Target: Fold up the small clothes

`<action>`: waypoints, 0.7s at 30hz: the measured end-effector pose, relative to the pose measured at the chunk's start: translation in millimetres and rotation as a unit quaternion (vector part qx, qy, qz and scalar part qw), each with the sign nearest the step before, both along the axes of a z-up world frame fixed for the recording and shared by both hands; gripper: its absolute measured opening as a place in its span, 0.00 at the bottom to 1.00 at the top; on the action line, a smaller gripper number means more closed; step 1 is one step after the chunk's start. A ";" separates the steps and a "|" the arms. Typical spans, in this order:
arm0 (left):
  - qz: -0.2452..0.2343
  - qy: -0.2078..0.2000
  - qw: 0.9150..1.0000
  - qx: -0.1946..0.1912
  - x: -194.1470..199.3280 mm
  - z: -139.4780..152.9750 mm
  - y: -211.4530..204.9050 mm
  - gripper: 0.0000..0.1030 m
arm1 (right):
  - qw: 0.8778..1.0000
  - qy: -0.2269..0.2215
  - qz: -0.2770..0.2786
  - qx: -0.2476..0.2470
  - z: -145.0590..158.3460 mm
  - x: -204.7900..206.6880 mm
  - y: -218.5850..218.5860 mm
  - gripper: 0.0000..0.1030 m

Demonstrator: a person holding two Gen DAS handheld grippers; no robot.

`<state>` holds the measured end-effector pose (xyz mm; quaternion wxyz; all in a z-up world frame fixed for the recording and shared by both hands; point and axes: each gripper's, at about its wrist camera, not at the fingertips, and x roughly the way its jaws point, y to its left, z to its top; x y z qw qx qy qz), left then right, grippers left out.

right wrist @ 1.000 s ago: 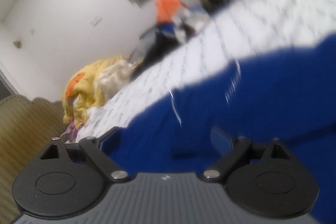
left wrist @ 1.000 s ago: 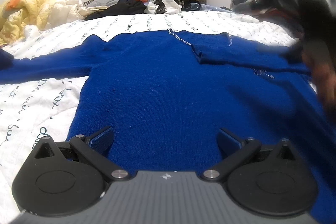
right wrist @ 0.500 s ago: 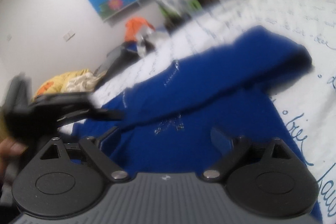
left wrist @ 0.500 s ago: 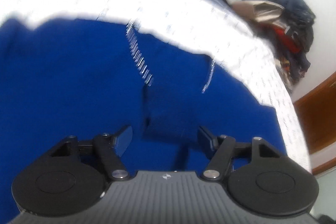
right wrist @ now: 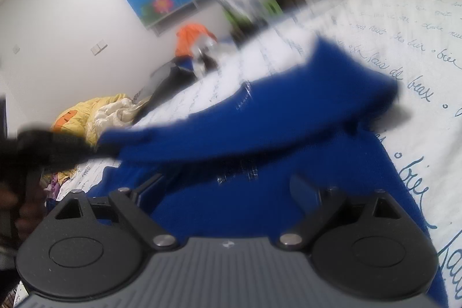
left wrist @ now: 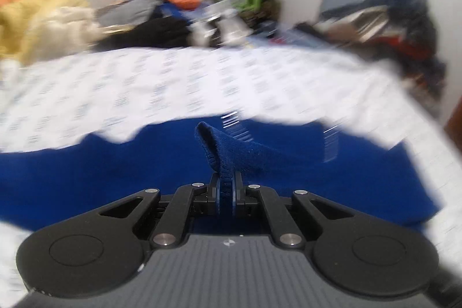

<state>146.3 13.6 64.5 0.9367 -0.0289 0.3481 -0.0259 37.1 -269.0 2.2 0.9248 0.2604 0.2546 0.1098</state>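
Since a second ago: left gripper gone from wide open over the flat blue sweater to clamped on the cuff of the folded-over sleeve, cuff now lifted off the body. Right gripper dropped closer over the sweater's right side, jaws apart, nothing between them. Sweater spread face-up on the white printed bedsheet; in the right wrist view, sleeve stretched taut across the chest toward the left gripper. Step in hand, by judgement: re-laying the right sleeve. Next probably: carry cuff across, lay it flat, release; watch for dragging the shoulder out of line.
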 end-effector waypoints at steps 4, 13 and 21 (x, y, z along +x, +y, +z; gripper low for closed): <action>0.045 0.046 0.998 0.010 -5.7 -30.7 40.6 0.08 | 1.000 0.001 0.001 -0.006 0.4 -0.2 2.9 0.91; 0.045 0.041 0.998 0.023 -2.7 -13.5 42.7 0.08 | 1.000 0.005 0.001 -0.021 0.4 1.5 6.3 0.91; 0.058 -0.003 0.998 0.013 -28.6 -2.6 51.7 0.33 | 0.999 0.021 0.006 -0.028 9.3 4.0 5.8 0.91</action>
